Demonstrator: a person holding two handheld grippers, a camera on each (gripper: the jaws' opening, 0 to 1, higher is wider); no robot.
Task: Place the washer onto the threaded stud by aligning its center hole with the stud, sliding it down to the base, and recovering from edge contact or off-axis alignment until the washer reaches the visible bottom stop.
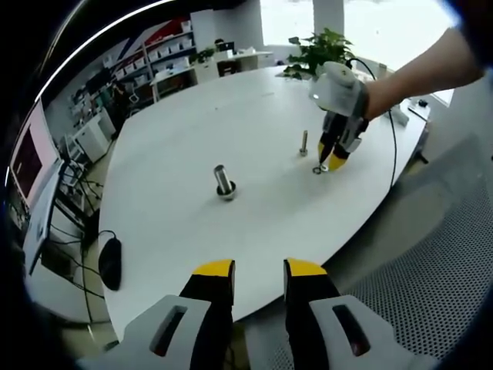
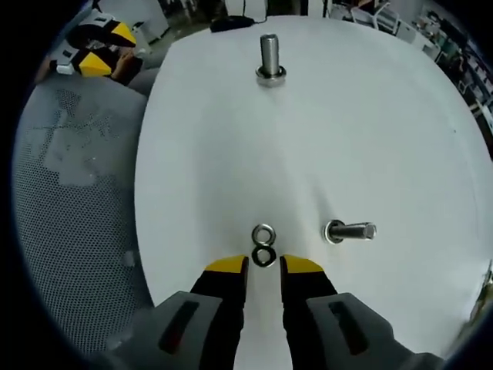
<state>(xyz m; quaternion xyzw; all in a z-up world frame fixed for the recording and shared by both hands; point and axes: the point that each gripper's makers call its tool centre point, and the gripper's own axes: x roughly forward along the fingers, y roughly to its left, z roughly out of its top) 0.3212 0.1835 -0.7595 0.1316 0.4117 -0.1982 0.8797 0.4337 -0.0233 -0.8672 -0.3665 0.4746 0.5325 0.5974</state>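
While we are looking through the left gripper view, we are seeing our left gripper (image 1: 259, 271) at 6 o'clock, its two yellow-tipped jaws standing apart with nothing between them. It is hanging over the near edge of the big white table (image 1: 185, 208). At 9 o'clock a black computer mouse (image 1: 110, 262) is lying on the table near its edge. Near the middle a big stud (image 1: 224, 182) is standing upright on its wide base. Toward 1 o'clock a smaller bolt (image 1: 303, 142) is standing up too. Just beside it, our right gripper (image 1: 329, 158) is reaching down to the table, held by a hand (image 1: 344, 91). Its tips are sitting right by two small washers (image 1: 319, 169). At 12 o'clock a green plant (image 1: 320, 52) is sitting at the far side of the table.

Through the right gripper view, we are seeing the left gripper (image 2: 102, 48) far off at 10 o'clock, beyond a grey mesh chair (image 2: 77, 193). At 6 o'clock the right gripper (image 2: 263, 266) is showing its jaws a little apart, and they are not pinching anything. The washers (image 2: 263, 245) are lying flat on the table (image 2: 370, 139), touching each other, right in front of the tips. The nearer one is sitting partly in the gap. At 12 o'clock the big stud (image 2: 269, 58) is standing well apart from them. The smaller bolt (image 2: 350, 230) is near the washers, toward 4 o'clock.
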